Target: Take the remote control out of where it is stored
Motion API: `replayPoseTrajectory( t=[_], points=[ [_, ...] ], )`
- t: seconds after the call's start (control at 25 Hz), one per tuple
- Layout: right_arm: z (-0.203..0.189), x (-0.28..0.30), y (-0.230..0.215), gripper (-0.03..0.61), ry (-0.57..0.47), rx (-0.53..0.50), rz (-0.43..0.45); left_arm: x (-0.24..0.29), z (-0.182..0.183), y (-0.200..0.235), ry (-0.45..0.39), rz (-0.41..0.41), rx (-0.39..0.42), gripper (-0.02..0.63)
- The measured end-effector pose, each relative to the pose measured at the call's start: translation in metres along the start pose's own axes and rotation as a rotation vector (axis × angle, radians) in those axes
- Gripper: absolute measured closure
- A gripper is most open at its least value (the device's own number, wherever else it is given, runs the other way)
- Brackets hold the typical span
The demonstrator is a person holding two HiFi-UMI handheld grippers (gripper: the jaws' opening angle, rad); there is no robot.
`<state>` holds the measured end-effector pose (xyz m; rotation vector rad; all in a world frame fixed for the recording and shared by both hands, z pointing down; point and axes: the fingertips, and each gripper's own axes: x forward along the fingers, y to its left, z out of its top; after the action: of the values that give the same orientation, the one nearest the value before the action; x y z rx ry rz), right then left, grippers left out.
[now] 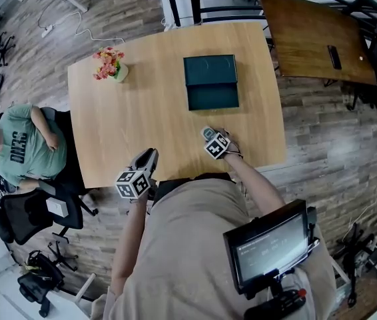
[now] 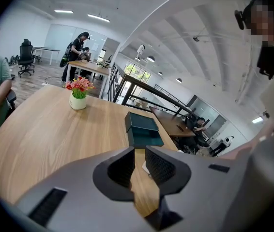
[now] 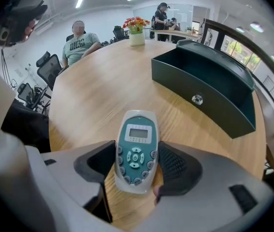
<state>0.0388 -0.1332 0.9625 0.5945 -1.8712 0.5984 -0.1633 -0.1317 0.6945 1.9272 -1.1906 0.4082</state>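
while the dark green box stands open, the remote control sits in the right claw

as the right claw points steeply down over the near edge of the desk, its 2 jaws stand wide and press on the long sides of the remote control. the remote control is white with a teal face. its buttons and small screen face up, and its screen end sticks out past the jaw tips toward the dark green box. it is out of that box and apart from it, with bare wood between them. whether its lower end touches the desk i cannot tell. the box sits toward the far middle of the desk with its lid swung back, and a round silver knob shows on its front wall. the left claw hovers by the near edge, angled down across the desk. its jaws are a narrow gap apart with only wood showing between them, so it holds nothing. a pot of red and pink flowers stands near the far left corner. a person in a green t-shirt sits at the desk's left side.
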Motion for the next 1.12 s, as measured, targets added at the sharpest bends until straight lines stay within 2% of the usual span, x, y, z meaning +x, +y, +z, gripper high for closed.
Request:
replayPoseTrajectory(
  t=[0.16, 0.2, 0.24, 0.32, 0.52, 0.68, 0.8, 0.96, 1.12],
  points=[
    [-0.002, 0.003, 0.004, 0.293, -0.004, -0.014, -0.022, -0.001, 0.003, -0.004, 0.001, -0.018, 0.014, 0.541],
    [0.0, 0.001, 0.003, 0.275, -0.012, -0.01, -0.029, -0.001, 0.005, -0.006, -0.003, -0.024, 0.018, 0.541],
    [0.003, -0.003, 0.001, 0.252, -0.03, 0.003, -0.042, -0.002, 0.008, -0.007, -0.008, -0.03, 0.022, 0.541],
    [0.014, -0.019, -0.006, 0.252, -0.096, 0.047, -0.082, -0.003, 0.015, -0.009, -0.022, -0.043, 0.028, 0.541],
    [0.06, -0.097, -0.025, 0.252, -0.377, 0.175, -0.191, -0.01, 0.03, -0.014, -0.072, -0.092, 0.037, 0.541],
    [0.091, -0.165, -0.024, 0.255, -0.6, 0.205, -0.226, -0.026, 0.038, -0.032, -0.11, -0.166, 0.037, 0.541],
    [0.116, -0.228, -0.01, 0.305, -0.737, 0.242, -0.275, -0.053, 0.045, -0.04, -0.132, -0.23, 0.045, 0.541],
    [0.155, -0.316, 0.019, 0.316, -0.927, 0.255, -0.371, -0.099, 0.065, -0.036, -0.19, -0.286, 0.061, 0.541],
    [0.178, -0.387, 0.059, 0.33, -1.067, 0.251, -0.431, -0.143, 0.083, -0.037, -0.258, -0.329, 0.081, 0.541]
  ],
)
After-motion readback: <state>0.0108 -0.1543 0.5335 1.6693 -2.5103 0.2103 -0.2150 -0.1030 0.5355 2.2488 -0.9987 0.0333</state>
